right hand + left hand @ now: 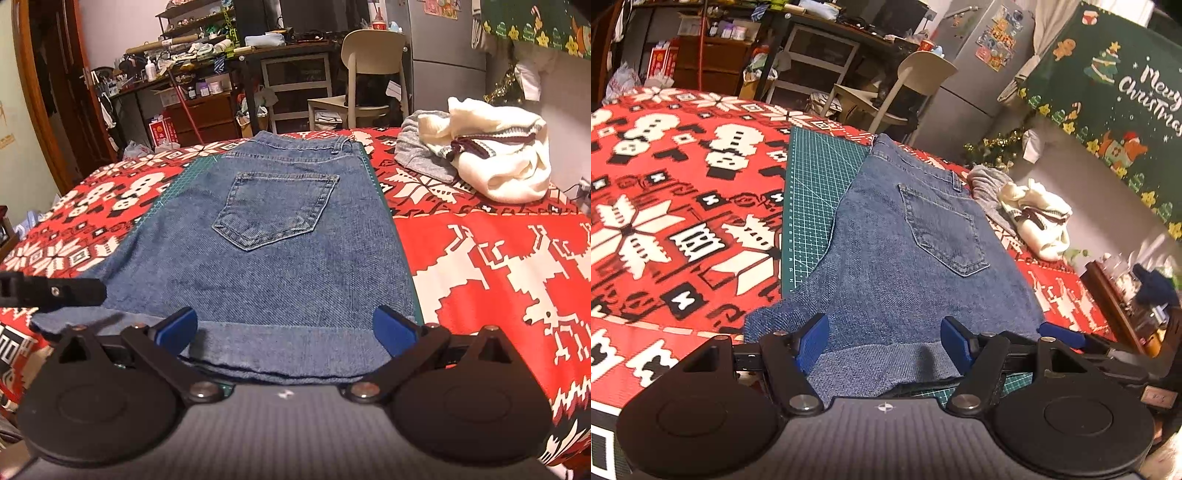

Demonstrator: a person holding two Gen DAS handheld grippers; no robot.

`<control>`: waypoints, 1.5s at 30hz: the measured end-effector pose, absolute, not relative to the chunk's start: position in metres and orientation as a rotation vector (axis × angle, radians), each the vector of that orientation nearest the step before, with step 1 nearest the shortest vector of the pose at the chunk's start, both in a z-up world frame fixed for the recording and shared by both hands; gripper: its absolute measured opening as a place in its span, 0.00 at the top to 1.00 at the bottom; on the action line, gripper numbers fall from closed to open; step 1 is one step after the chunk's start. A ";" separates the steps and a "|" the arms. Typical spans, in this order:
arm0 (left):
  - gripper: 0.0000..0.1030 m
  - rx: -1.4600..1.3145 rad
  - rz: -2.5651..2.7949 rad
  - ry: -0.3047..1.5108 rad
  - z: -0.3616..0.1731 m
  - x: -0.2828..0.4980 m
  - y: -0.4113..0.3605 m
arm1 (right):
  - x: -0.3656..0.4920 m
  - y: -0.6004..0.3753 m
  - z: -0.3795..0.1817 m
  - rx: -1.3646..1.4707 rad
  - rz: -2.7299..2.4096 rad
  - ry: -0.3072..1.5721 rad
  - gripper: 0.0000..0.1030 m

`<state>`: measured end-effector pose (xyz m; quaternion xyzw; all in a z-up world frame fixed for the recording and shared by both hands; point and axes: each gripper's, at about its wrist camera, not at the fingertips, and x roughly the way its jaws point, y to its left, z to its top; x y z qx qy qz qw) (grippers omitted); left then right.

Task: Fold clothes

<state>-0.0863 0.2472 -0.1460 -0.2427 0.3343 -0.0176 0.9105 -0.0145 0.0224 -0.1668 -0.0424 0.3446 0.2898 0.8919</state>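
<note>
I see the jeans [280, 236] lying folded on the cutting mat [816, 192], pocket side up, waistband at the far end. The mat lies on the tablecloth [480, 258]. My left gripper [884, 343] and right gripper [284, 334] sit side by side over the near fold, left one to the left. To the far right of the jeans a sweater [498, 162] rests against another garment [421, 155]. Behind the table stands a chair [369, 74].

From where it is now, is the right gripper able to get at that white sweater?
Probably yes: the right gripper stands open over the jeans, and only bare tablecloth lies between it and the white sweater.
</note>
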 end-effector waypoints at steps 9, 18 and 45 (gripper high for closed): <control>0.06 -0.516 -0.049 0.721 -0.143 -0.075 0.237 | -0.011 0.024 -0.168 -0.088 0.598 0.718 0.01; 0.00 -0.525 0.004 0.762 -0.139 -0.065 0.232 | -0.001 0.013 -0.166 0.005 0.621 0.740 0.01; 0.00 -0.294 0.017 0.844 -0.144 -0.047 0.207 | 0.009 0.035 -0.164 -0.165 0.623 0.840 0.01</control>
